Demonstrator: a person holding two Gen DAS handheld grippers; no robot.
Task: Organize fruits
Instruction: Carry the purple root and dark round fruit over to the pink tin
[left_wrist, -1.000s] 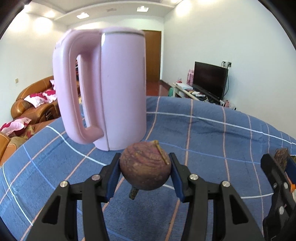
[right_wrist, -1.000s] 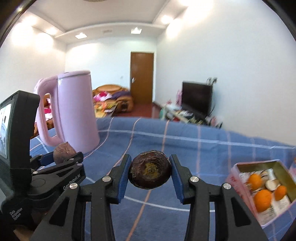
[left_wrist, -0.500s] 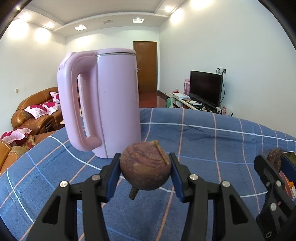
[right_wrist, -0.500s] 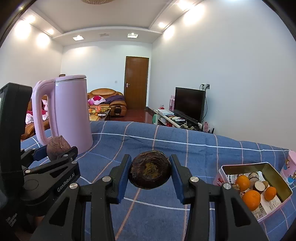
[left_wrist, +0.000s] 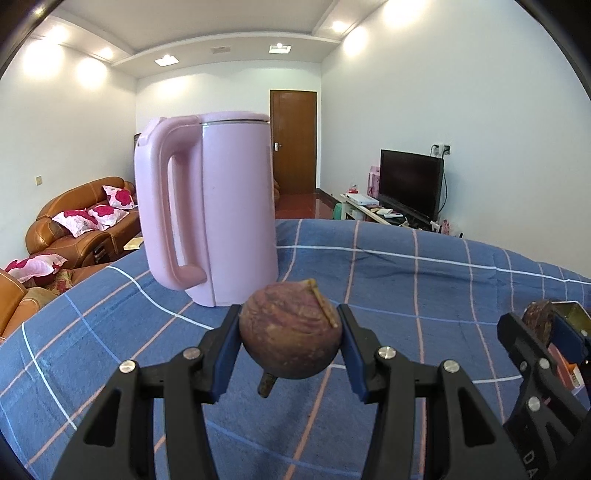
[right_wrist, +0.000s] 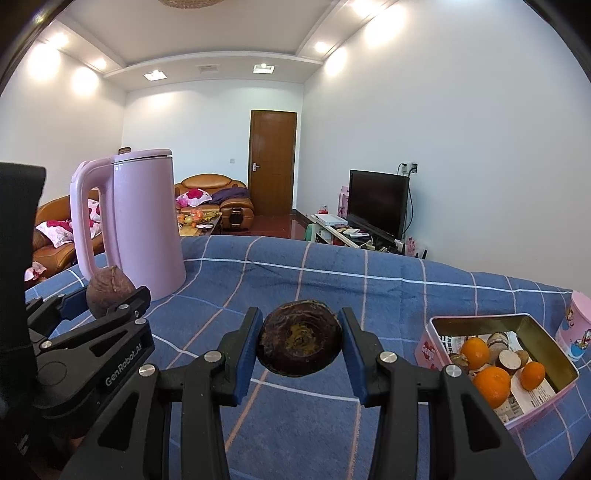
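Note:
My left gripper (left_wrist: 290, 345) is shut on a wrinkled purple-brown mangosteen (left_wrist: 290, 330) with a dry stem, held above the blue checked cloth. My right gripper (right_wrist: 300, 343) is shut on a dark, flattened mangosteen piece (right_wrist: 300, 342) with a yellowish centre. In the right wrist view the left gripper (right_wrist: 110, 299) and its mangosteen (right_wrist: 108, 291) show at the left. In the left wrist view the right gripper (left_wrist: 543, 332) and its dark piece (left_wrist: 537, 323) show at the right edge. A pink tin box (right_wrist: 424, 345) at the right holds oranges (right_wrist: 491, 380) and cut fruit pieces.
A tall pink kettle (left_wrist: 218, 221) stands on the blue checked cloth (left_wrist: 406, 280), behind and left of both grippers. A small pink tub (right_wrist: 576, 330) sits beyond the tin. Sofas, a door and a television fill the room behind.
The left gripper, still shut on its mangosteen, has drawn back from the kettle, which looks smaller and farther off. The right gripper keeps the dark piece; the tin box shows more fully.

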